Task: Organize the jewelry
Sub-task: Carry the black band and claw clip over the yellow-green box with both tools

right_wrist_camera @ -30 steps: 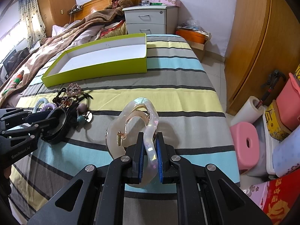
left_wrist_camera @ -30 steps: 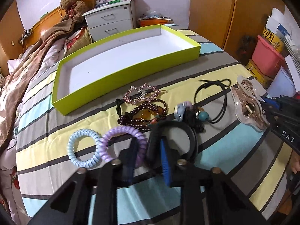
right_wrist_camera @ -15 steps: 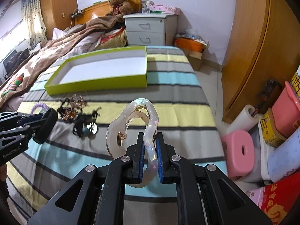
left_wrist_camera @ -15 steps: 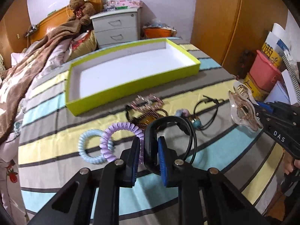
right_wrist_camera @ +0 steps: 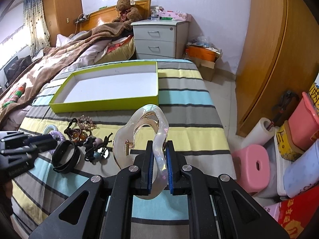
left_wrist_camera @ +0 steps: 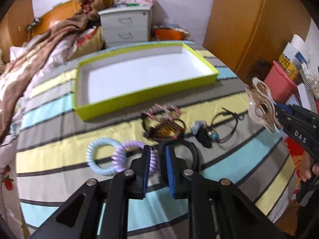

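With both tools raised above the striped bed [right_wrist_camera: 191,123], the right gripper [right_wrist_camera: 159,169] clenches the pearly hair claw [right_wrist_camera: 143,135] and the left gripper [left_wrist_camera: 157,171] grips the black band [left_wrist_camera: 187,155], likely bound for the empty green tray [right_wrist_camera: 103,105] beyond.

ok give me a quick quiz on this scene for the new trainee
1. Which gripper holds the clear claw clip?
2. True or false: the green box already holds jewelry.
3. The left gripper has its jaws closed on: a) the black band b) a pink stool c) a teddy bear

Key:
1. The right gripper.
2. False; only its bare white floor shows.
3. a
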